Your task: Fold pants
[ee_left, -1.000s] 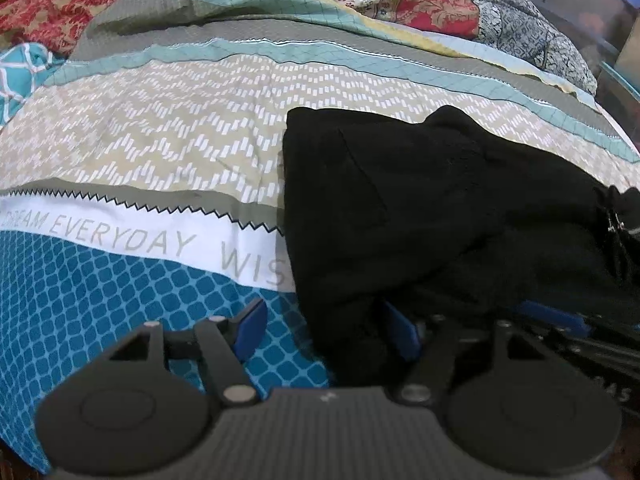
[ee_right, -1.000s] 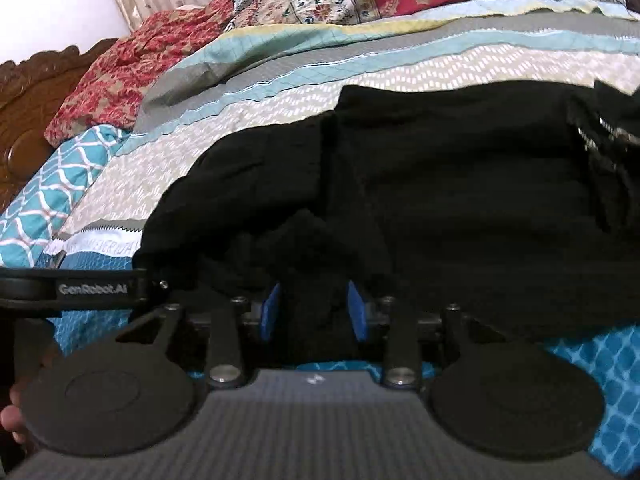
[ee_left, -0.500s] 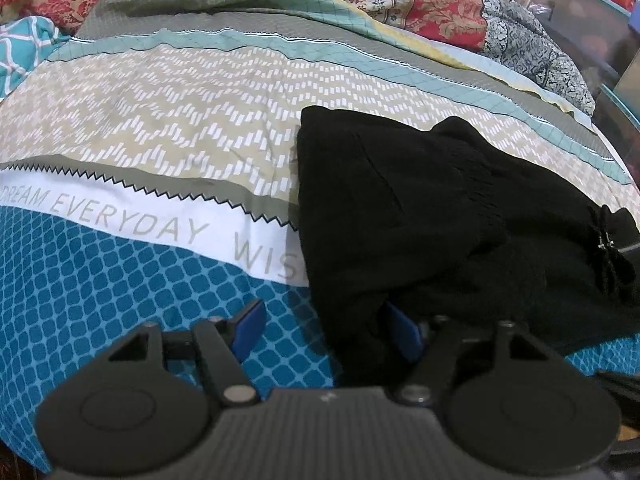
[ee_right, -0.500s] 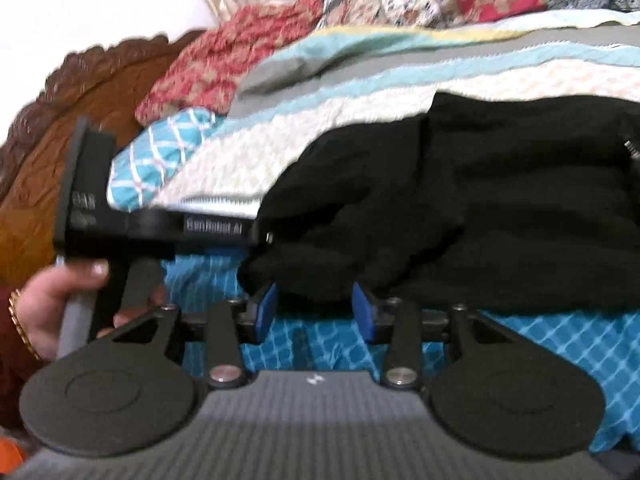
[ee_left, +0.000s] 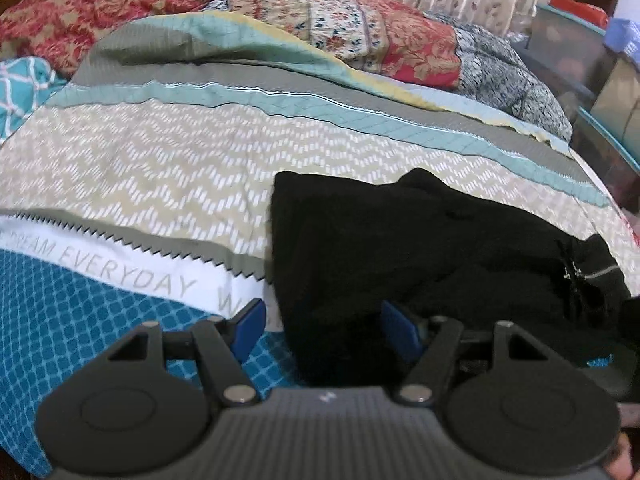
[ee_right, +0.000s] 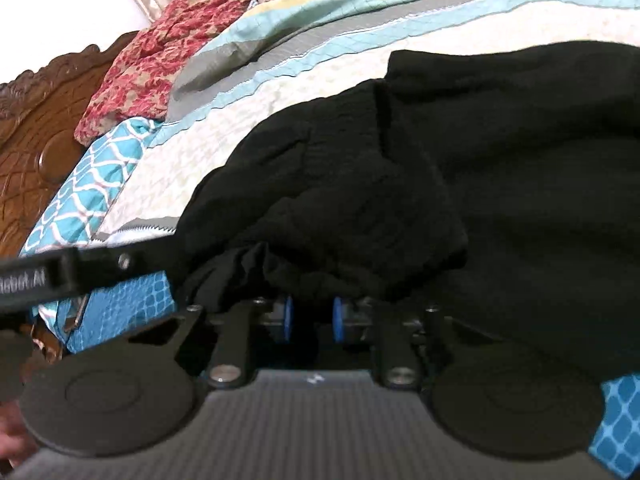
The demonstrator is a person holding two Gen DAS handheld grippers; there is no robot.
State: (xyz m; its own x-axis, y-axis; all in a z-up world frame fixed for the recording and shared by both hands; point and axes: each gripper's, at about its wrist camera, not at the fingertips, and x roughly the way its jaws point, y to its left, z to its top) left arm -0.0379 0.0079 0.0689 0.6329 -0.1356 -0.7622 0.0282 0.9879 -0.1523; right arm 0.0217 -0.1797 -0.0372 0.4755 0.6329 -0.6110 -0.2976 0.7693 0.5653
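Note:
The black pants lie bunched on the patterned bedspread, a metal zipper showing at their right. My left gripper is open, its blue pads either side of the pants' near left edge. In the right wrist view the pants fill the middle and right, with a loose fold heaped at the near edge. My right gripper has its blue pads close together with black cloth between them. The left gripper's black body crosses the left of that view.
Red floral and patchwork quilts are piled at the far side of the bed. A carved wooden headboard stands at the left. Teal-edged boxes and shelves stand beyond the bed's right edge.
My right gripper pulled back off the pants half a second ago and has now moved in again onto the near fold. My left gripper stayed open at the pants' edge and tilted up slightly.

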